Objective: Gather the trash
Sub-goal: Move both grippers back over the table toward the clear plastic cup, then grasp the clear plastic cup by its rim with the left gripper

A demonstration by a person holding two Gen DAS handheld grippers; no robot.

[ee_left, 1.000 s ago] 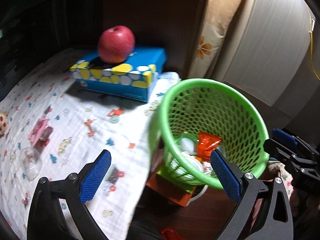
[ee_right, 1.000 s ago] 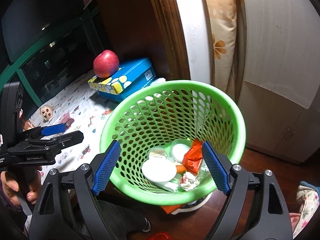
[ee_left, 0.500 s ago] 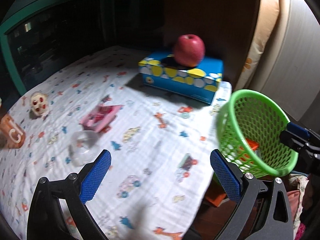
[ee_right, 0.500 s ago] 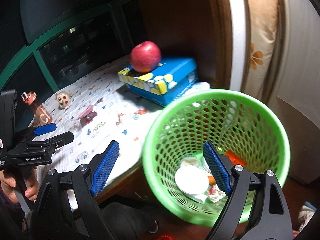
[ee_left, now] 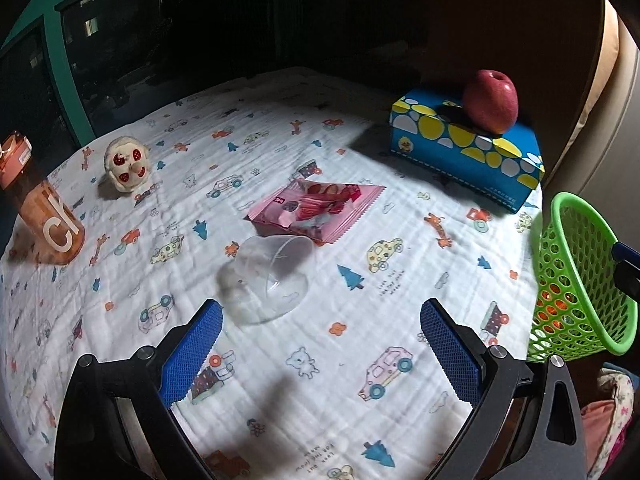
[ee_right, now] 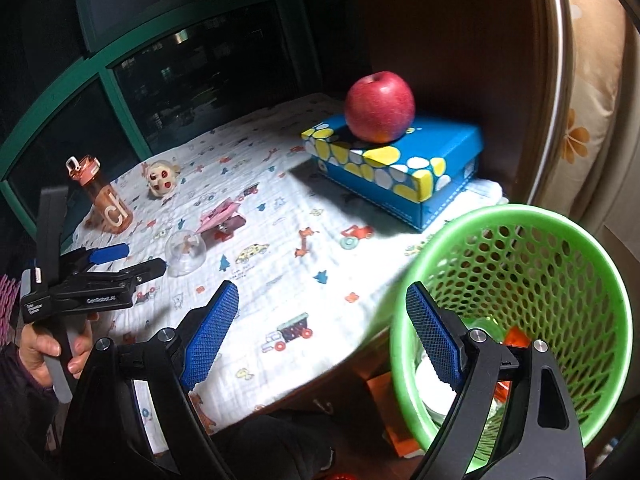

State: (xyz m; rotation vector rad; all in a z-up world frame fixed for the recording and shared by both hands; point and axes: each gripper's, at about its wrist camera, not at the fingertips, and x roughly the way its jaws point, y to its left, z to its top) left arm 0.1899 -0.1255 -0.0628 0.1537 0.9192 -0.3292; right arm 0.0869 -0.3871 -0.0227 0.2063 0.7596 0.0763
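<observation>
A clear plastic cup (ee_left: 266, 278) lies on its side on the printed cloth, just ahead of my left gripper (ee_left: 320, 354), which is open and empty above the table. Behind the cup lies a pink snack wrapper (ee_left: 316, 206). In the right wrist view the cup (ee_right: 186, 252) and wrapper (ee_right: 222, 216) lie left of centre, with the left gripper (ee_right: 132, 262) beside the cup. My right gripper (ee_right: 322, 338) is open and empty over the table's near edge. The green mesh basket (ee_right: 560, 264), seen at the right edge (ee_left: 576, 280) in the left wrist view, holds trash on the floor.
A red apple (ee_left: 492, 100) rests on a blue tissue box (ee_left: 472, 152) at the back right. An orange bottle (ee_left: 40, 208) and a small plush toy (ee_left: 126, 164) stand at the left. A dark window frames the back. A hand (ee_right: 44, 354) holds the left gripper's handle.
Both grippers have swung left, away from the basket and over the table. The cup and wrapper now sit ahead of the left gripper. Both stay open.
</observation>
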